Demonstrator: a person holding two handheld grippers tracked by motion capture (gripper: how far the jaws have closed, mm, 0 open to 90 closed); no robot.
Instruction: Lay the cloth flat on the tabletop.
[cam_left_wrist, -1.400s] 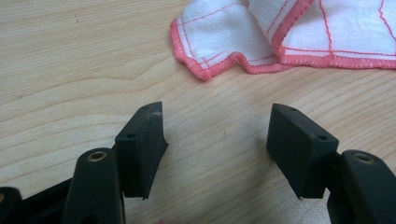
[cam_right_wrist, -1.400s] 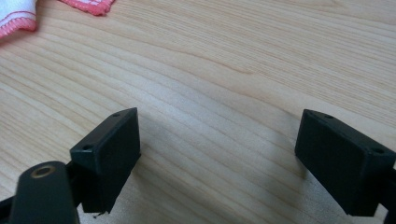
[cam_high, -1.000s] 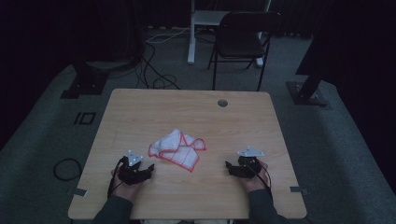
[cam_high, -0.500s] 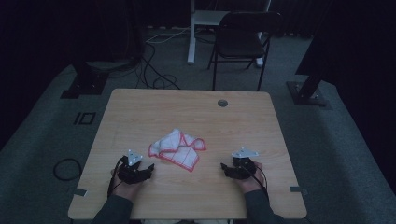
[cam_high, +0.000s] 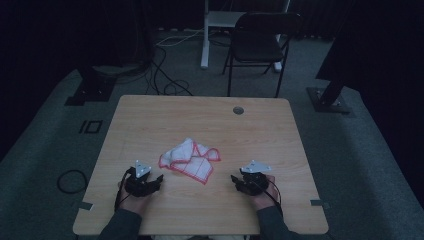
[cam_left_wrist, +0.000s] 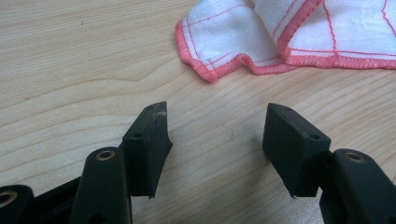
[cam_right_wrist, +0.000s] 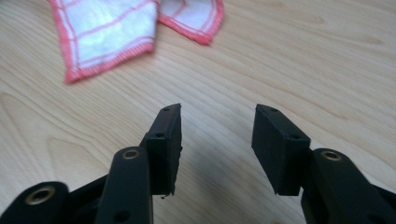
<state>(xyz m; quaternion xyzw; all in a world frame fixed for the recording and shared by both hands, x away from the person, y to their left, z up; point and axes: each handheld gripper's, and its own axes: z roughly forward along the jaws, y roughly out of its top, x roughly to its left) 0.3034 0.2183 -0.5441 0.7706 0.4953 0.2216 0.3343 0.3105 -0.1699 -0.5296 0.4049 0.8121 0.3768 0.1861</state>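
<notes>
A crumpled white cloth (cam_high: 190, 160) with red edging lies on a wooden table (cam_high: 280, 130). The left gripper (cam_high: 159, 179) and right gripper (cam_high: 234, 178) flank it, near but apart. Both have empty jaws that have just been closing, the left still wide, the right narrower.

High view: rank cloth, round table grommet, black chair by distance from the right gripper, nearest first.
From the right gripper:
1. Cloth, white with red edging, crumpled mid-table, just to its left.
2. Round grommet, near the table's far edge, straight ahead.
3. Black chair, on the floor beyond the table's far edge.
</notes>
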